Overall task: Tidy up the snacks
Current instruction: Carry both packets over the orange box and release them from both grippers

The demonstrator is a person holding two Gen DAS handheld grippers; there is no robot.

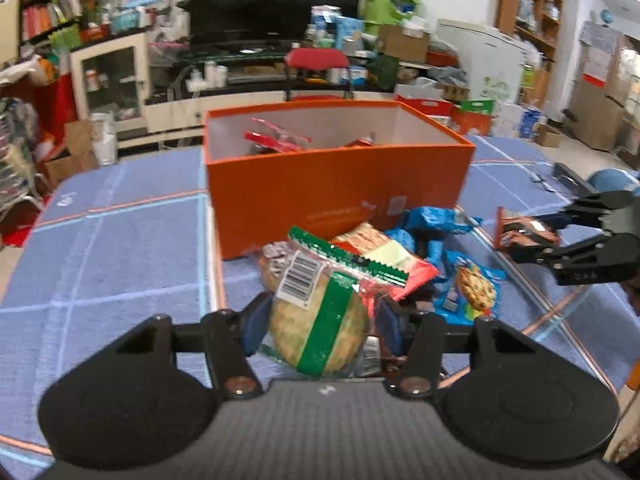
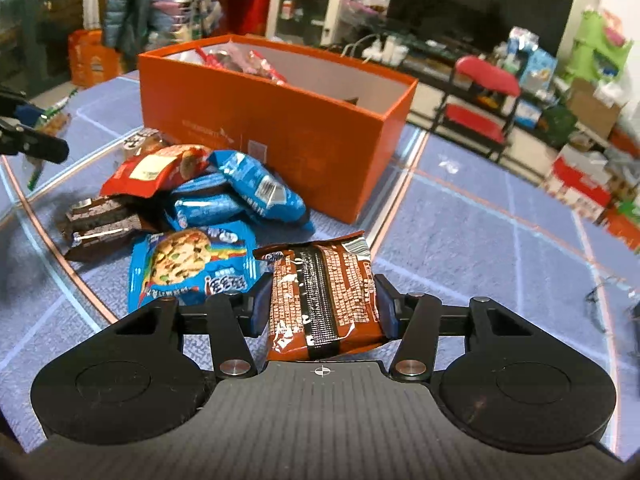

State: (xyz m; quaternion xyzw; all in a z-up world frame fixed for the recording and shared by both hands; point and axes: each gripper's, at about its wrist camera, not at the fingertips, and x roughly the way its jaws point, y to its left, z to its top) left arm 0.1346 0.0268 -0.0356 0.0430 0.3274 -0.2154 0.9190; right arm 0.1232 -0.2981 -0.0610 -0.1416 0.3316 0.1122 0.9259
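My left gripper is shut on a clear cookie pack with a green stripe, held above the table in front of the orange box. My right gripper is shut on a brown snack packet, right of the snack pile. In the left wrist view that gripper shows at the right edge with the brown packet. The orange box holds several red-wrapped snacks. A pile lies before it: blue packets, a cookie packet, a red packet, dark sandwich cookies.
The table has a blue cloth with grid lines under a round glass top. A red chair stands behind the table. Cluttered shelves, cabinets and boxes fill the room beyond. My left gripper shows at the left edge of the right wrist view.
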